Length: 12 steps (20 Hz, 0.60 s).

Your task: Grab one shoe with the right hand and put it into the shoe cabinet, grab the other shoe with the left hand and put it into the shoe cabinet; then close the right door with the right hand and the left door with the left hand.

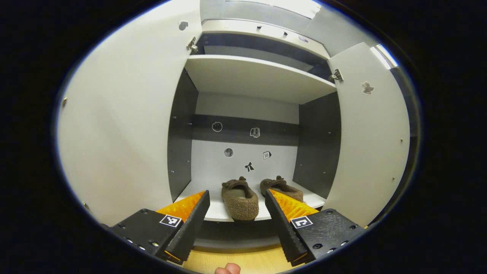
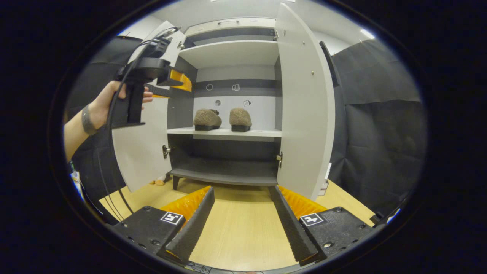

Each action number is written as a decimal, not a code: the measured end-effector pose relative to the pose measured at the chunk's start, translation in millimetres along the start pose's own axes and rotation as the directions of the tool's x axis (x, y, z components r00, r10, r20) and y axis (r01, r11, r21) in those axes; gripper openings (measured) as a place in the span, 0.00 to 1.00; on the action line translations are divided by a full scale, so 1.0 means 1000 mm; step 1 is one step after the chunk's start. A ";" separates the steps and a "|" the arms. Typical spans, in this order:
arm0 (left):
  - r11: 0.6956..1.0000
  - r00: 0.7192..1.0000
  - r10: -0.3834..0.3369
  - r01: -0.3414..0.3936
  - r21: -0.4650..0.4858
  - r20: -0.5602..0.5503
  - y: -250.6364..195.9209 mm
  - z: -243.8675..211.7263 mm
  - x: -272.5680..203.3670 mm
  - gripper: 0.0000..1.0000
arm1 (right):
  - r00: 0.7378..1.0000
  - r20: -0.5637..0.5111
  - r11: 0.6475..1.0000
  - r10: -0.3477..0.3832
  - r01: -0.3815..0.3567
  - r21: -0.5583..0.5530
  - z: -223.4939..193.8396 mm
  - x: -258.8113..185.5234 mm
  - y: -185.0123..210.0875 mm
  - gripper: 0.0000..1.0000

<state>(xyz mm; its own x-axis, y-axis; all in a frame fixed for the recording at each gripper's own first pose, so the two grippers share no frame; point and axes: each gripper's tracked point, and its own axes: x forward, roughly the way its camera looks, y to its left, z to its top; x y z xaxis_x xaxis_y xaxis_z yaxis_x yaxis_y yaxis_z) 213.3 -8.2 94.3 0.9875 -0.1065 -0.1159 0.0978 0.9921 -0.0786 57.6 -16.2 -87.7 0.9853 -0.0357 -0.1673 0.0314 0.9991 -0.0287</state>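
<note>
Both grippers' fingers spread wide and empty, since both shoes sit on the cabinet's middle shelf, its right door and left door open.

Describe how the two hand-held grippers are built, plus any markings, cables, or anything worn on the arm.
Each hand-held gripper, left and right, has two long wedge-shaped fingers with ribbed, saw-toothed inner faces on black bolted blocks. Each block carries a square black-and-white marker tag. The right gripper view shows the left one as a black pistol-grip handle with black cables hanging from it. The hand holding it has a dark wristband.
</note>
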 end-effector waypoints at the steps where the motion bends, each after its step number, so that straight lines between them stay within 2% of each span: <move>1: 1.000 1.000 0.001 -0.001 -0.005 0.012 -0.001 -0.006 -0.013 0.89 | 1.000 0.004 1.000 -0.002 0.002 -0.003 0.000 -0.001 -0.001 0.96; 7: 0.999 0.999 0.002 0.000 -0.033 0.036 -0.007 -0.064 -0.085 0.93 | 1.000 0.018 1.000 -0.012 0.012 -0.010 0.001 -0.014 -0.001 0.96; 12: 0.999 1.000 -0.008 0.008 -0.033 -0.014 -0.017 -0.123 -0.131 0.93 | 1.000 0.010 0.999 -0.008 0.009 -0.034 -0.005 -0.026 0.002 0.96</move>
<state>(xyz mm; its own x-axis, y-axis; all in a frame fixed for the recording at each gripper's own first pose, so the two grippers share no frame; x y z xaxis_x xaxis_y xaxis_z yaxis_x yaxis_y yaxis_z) 67.4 -19.0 -10.9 0.9849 -0.1155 -0.1291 0.1013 0.9886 -0.1119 31.4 -13.0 -88.4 0.9866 -0.0439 -0.1573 0.0343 0.9974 -0.0632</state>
